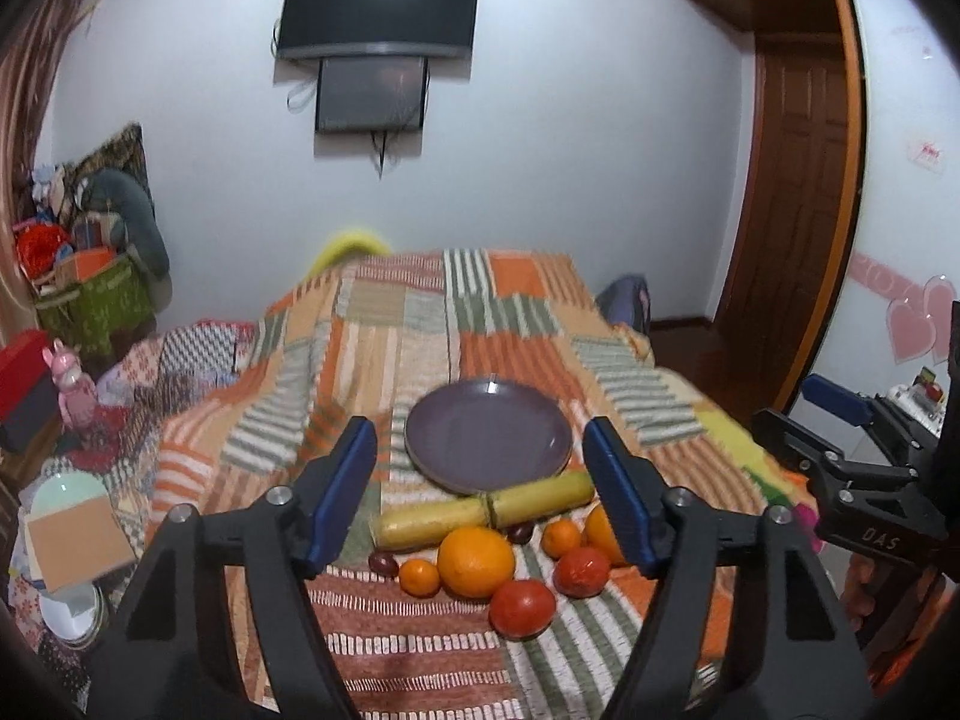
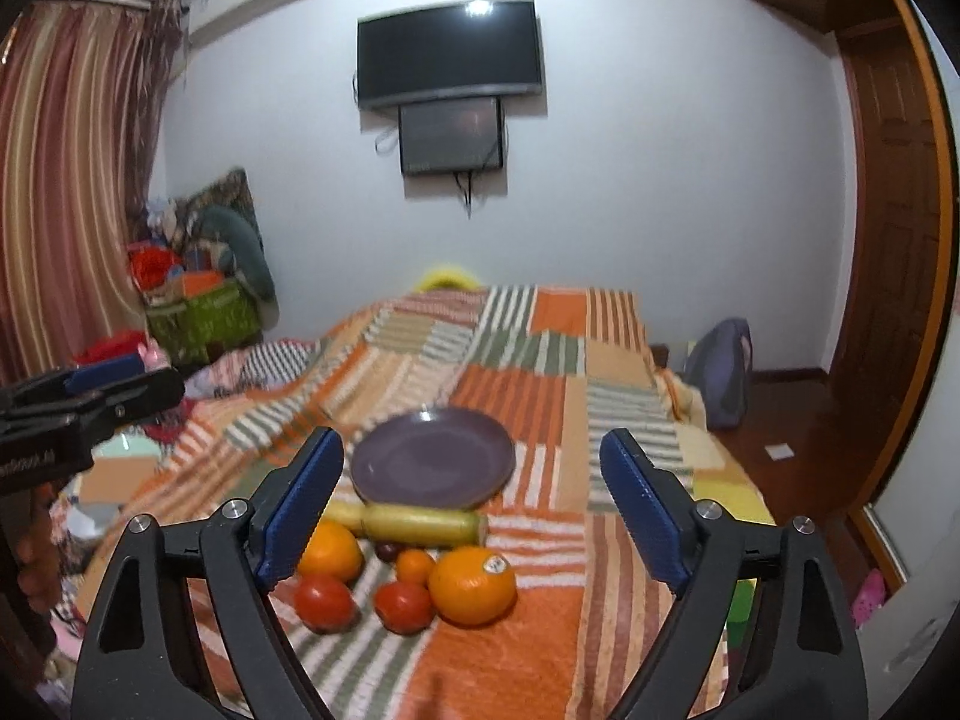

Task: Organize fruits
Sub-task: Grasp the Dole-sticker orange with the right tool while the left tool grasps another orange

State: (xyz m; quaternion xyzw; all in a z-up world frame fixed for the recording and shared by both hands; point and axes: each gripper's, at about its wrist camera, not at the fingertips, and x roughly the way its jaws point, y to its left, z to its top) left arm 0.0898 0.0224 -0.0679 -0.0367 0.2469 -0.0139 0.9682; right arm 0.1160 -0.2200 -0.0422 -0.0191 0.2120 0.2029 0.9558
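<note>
An empty purple plate (image 1: 487,443) (image 2: 433,459) lies on the patchwork bedspread. In front of it lies a long yellow stalk (image 1: 486,509) (image 2: 420,523). Nearer me sit two big oranges (image 1: 476,562) (image 2: 473,584), small tangerines (image 1: 419,577) (image 2: 415,567), two red tomatoes (image 1: 522,607) (image 2: 324,602) and dark small fruits (image 1: 383,564). My left gripper (image 1: 480,492) is open and empty above the fruit. My right gripper (image 2: 474,504) is open and empty, also above the fruit.
The bed (image 2: 540,360) runs toward a white wall with a mounted TV (image 2: 447,54). Clutter, a green box (image 1: 96,300) and bowls (image 1: 66,540) lie left of the bed. A wooden door (image 1: 798,180) and bare floor are on the right.
</note>
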